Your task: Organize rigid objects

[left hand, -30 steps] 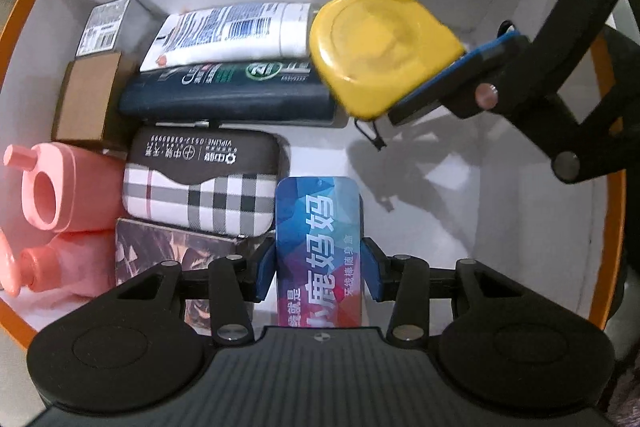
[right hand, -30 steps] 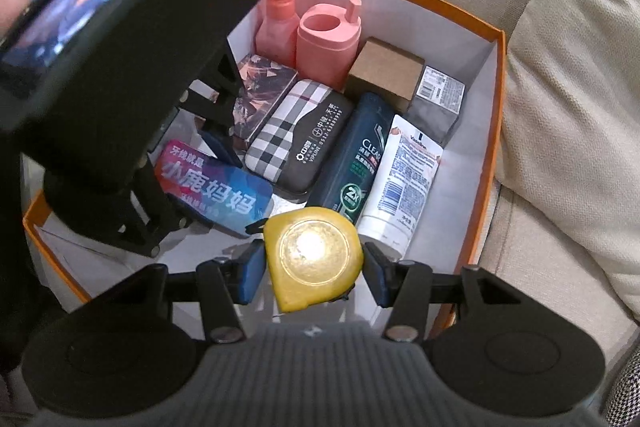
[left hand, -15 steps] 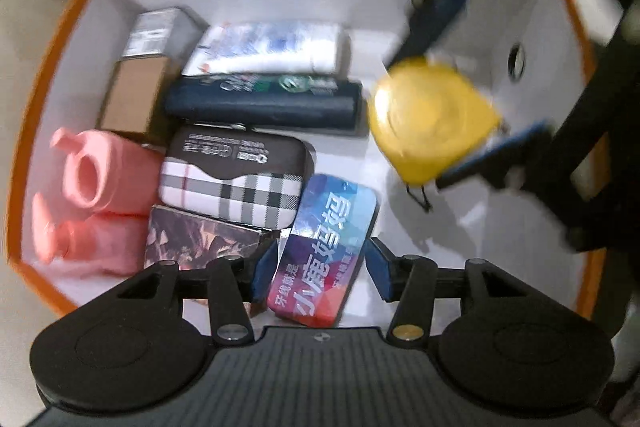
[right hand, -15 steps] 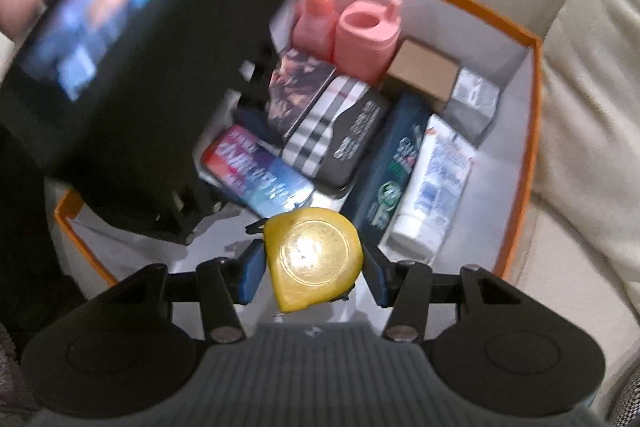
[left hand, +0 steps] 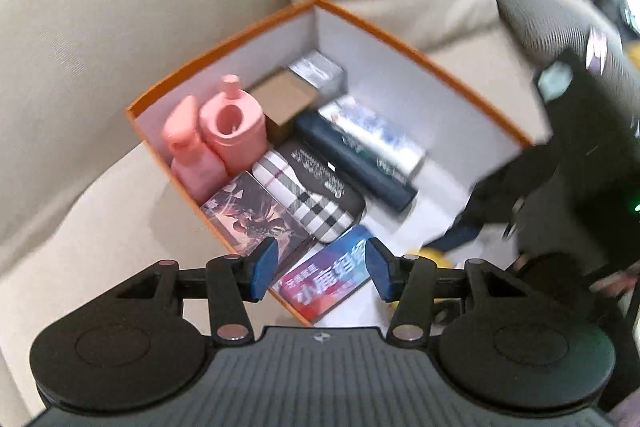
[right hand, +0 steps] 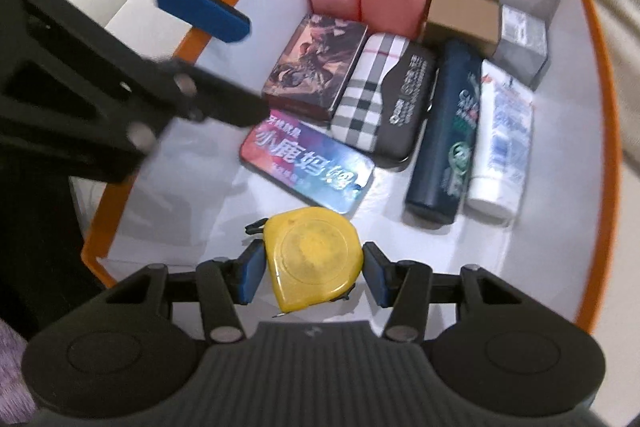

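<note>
1. Orange box (right hand: 596, 75): eight items packed against its far wall, colourful tin (right hand: 308, 163) alongside.
2. Left gripper (left hand: 318, 269): wide, empty, above the box's near edge.
3. Right gripper (right hand: 312, 273): jaws flank the yellow tape measure (right hand: 314, 257) over the near floor; grip or release cannot be told.
4. Judged nearly complete; tape measure remains.

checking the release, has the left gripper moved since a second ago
Yes. The left gripper has let go of the colourful tin and pulled up and back: the orange box, which filled its view, now sits small on the sofa, its jaws open.
</note>
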A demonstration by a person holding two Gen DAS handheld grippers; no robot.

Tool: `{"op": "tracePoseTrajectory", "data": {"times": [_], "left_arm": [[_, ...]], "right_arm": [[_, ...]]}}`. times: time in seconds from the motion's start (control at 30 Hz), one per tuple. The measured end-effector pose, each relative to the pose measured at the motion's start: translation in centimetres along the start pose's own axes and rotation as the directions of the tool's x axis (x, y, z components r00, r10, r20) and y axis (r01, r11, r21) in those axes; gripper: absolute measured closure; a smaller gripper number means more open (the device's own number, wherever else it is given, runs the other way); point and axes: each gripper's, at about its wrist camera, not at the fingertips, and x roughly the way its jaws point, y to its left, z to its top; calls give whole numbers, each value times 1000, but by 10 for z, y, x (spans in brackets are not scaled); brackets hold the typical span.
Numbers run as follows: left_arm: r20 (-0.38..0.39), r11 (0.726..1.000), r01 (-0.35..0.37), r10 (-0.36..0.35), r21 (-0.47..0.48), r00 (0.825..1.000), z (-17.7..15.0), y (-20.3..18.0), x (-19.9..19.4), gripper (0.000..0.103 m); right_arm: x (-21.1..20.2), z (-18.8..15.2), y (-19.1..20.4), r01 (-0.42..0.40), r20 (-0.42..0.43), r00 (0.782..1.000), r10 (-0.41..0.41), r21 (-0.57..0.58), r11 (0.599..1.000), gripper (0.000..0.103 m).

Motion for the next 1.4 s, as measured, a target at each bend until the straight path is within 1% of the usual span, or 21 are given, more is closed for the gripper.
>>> {"op": "tracePoseTrajectory", "data": {"times": [0.1, 0.17, 0.23, 0.27, 0.37, 0.53, 0.67, 0.73, 0.83, 0.93, 1.03, 1.1, 1.2, 1.27, 1.4], "left_arm": [[65, 998, -7, 11, -62, 998, -9, 2, -11, 44], [101, 994, -11, 22, -105, 995, -15, 4, -19, 44], [114, 988, -42, 59, -149, 992, -22, 7, -24, 44], [123, 985, -46, 67, -166, 990, -25, 9, -26, 44], [132, 973, -39, 71, -230, 989, -35, 18, -31, 44], [129, 952, -48, 90, -302, 988, -52, 29, -39, 44], [125, 940, -44, 91, -338, 988, -63, 33, -44, 44], [124, 936, -43, 91, -349, 988, -67, 34, -47, 44], [130, 933, -38, 90, -358, 987, -72, 34, -53, 44], [147, 929, -31, 91, -369, 985, -75, 32, -62, 44], [174, 926, -39, 112, -377, 978, -77, 26, -75, 44], [197, 925, -51, 133, -376, 971, -79, 19, -86, 44], [241, 923, -71, 171, -377, 955, -84, 10, -103, 44], [268, 921, -94, 207, -379, 941, -89, 2, -115, 43], [311, 911, -140, 273, -388, 911, -96, -10, -136, 34]], "right_arm": [[7, 2, 2, -16, -10, 1000, 16, 27, 1000, 49], [10, 3, 4, -10, -16, 1000, 11, 41, 999, 49], [13, 4, 4, -4, -18, 1000, 5, 50, 999, 49], [14, 4, 5, -3, -18, 1000, 4, 57, 998, 49], [15, 6, 5, -10, -15, 1000, 12, 90, 996, 49], [21, 10, 10, -54, -18, 998, 58, 148, 987, 48], [24, 10, 16, -60, -16, 998, 64, 173, 983, 50], [21, 10, 15, -49, -15, 998, 53, 193, 980, 49], [16, 7, 12, -58, -5, 998, 60, 223, 973, 47], [0, 3, 16, -30, 24, 999, 25, 218, 976, 47], [-21, -3, 23, -3, 82, 997, -15, 212, 977, 45], [-39, -8, 29, 17, 132, 990, -45, 205, 979, 43], [-72, -18, 41, 61, 220, 970, -105, 196, 979, 42], [-89, -25, 50, 84, 279, 951, -137, 194, 977, 42], [-127, -43, 70, 126, 395, 897, -198, 200, 972, 42]]}}
